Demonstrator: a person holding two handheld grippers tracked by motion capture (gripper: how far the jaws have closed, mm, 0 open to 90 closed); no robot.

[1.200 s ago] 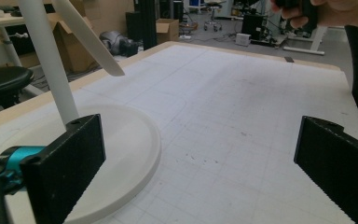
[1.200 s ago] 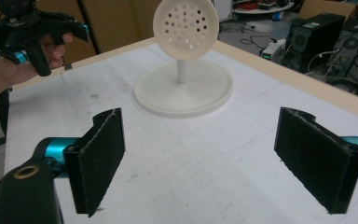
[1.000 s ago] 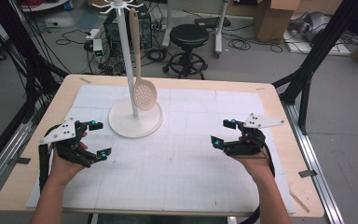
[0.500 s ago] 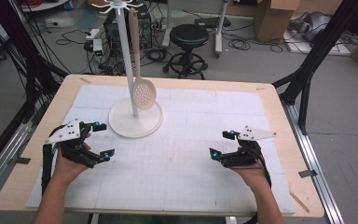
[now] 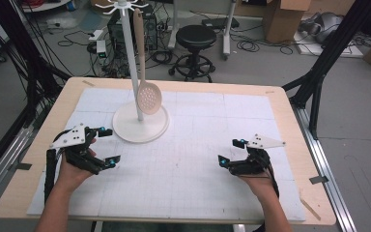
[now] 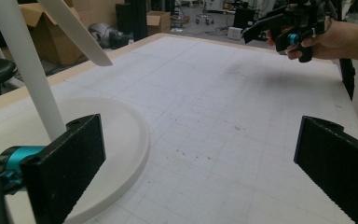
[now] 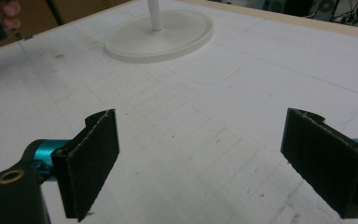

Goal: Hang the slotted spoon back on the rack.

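— What are the two hands doing right now?

— Not much yet. The left gripper [image 5: 107, 146] sits low by the round white base [image 5: 140, 124] of the stand, jaws wide apart with nothing in them. The right gripper [image 5: 231, 151] is well apart from it, on the other side of the white mat [image 5: 193, 159], low over it. Its jaws stand wide too, and nothing is between them.

— So where is the spoon?

— The slotted spoon [image 5: 149, 96] hangs on the stand. Its long handle goes up to the hooks at the top, and its round bowl dangles beside the white pole [image 5: 131, 72], just above the base.

— Which step is this, do you think?

— I think it is the very start, or a rest. Nobody touches the spoon. Next, a gripper has to go up to the handle, close on it softly, and lift it off its hook.

— What does it all look like?

— The spoon is pale, smooth and full of little holes. The pole is thin and round. The base is flat like a plate. The mat has faint grid lines, and the jaw pads [image 7: 93, 158] look black and rough.
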